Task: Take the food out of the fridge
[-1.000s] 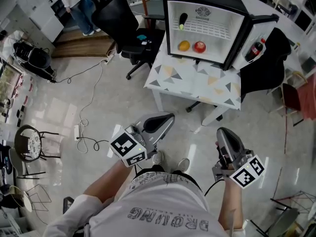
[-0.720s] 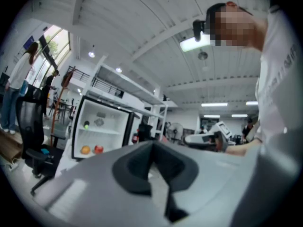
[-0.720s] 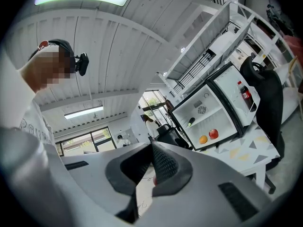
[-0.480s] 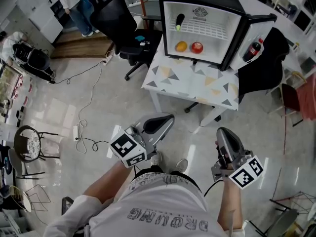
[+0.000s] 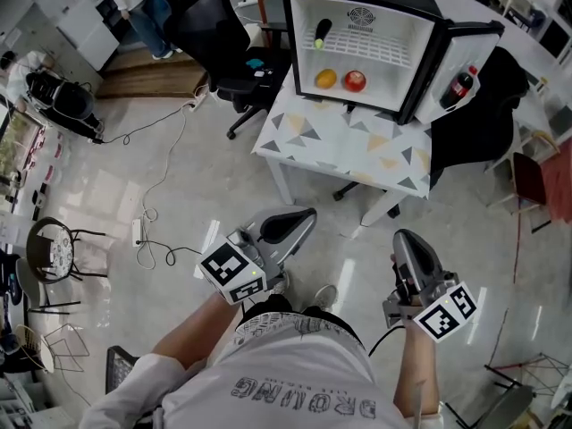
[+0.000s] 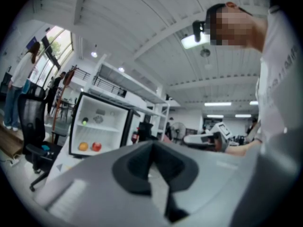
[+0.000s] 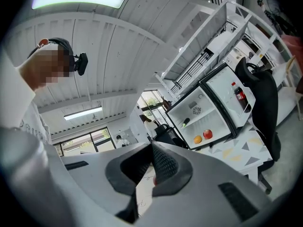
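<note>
Left hand-held gripper (image 5: pixel 304 218) (image 6: pixel 152 146): jaws together, nothing between them, held level in front of the person's body.
Right hand-held gripper (image 5: pixel 408 239) (image 7: pixel 152 148): jaws together as well and empty; it sits beside the left one, the two apart and pointing the same way.
Floor (image 5: pixel 206 168): pale tiles lie below and ahead of both hand-held grippers, with a cable (image 5: pixel 159 190) trailing ahead of the left one.
Surface (image 5: pixel 349 146): a white top with a triangle pattern, well ahead of both hand-held grippers.
Fridge (image 5: pixel 393 25) (image 6: pixel 102 126) (image 7: pixel 215 105): it stands on the far part of the surface with its door (image 5: pixel 466 56) swung open to the right.
Orange fruit (image 5: pixel 327 79) (image 6: pixel 83 146) (image 7: pixel 197 139): on the fridge's lower level, well apart from both hand-held grippers.
Red fruit (image 5: pixel 355 80) (image 6: pixel 96 147) (image 7: pixel 207 134): just right of the orange fruit on the same level.
Dark green-tipped item (image 5: pixel 319 32): lying on the upper shelf, to the left; too small to tell what it is.
Cola bottle (image 5: pixel 459 88) (image 7: pixel 240 95): upright in the door's rack.
Office chair (image 5: pixel 219 47): black, left of the surface.
</note>
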Tool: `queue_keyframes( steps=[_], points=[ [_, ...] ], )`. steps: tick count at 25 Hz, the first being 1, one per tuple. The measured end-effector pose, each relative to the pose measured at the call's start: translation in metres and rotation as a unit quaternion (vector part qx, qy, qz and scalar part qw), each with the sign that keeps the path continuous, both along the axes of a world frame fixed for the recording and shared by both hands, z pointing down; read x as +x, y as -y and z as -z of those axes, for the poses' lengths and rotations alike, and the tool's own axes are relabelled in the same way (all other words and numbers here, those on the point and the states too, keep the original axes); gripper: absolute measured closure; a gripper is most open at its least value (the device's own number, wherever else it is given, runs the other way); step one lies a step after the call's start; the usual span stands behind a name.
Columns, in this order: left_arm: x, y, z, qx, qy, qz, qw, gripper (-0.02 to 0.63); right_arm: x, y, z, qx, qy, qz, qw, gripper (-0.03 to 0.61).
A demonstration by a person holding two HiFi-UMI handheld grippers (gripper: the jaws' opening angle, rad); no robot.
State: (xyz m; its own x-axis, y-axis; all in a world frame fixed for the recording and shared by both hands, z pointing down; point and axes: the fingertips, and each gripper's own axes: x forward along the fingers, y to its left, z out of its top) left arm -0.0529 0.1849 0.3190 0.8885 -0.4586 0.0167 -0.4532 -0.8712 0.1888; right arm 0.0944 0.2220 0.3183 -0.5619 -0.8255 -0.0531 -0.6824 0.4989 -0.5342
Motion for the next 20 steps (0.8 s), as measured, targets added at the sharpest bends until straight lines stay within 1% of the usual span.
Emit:
queue_keyframes(
  steps=[10, 20],
  points=[
    [0.026, -0.004, -0.004, 0.002, 0.002, 0.007, 1.0, 0.607, 0.023, 0.0, -0.001, 0.006, -0.002, 0.012, 1.0, 0.589],
    [0.039, 0.003, 0.0, 0.006, 0.003, 0.007, 1.0, 0.607, 0.034, 0.005, -0.001, 0.008, -0.001, 0.016, 1.0, 0.589]
  ],
)
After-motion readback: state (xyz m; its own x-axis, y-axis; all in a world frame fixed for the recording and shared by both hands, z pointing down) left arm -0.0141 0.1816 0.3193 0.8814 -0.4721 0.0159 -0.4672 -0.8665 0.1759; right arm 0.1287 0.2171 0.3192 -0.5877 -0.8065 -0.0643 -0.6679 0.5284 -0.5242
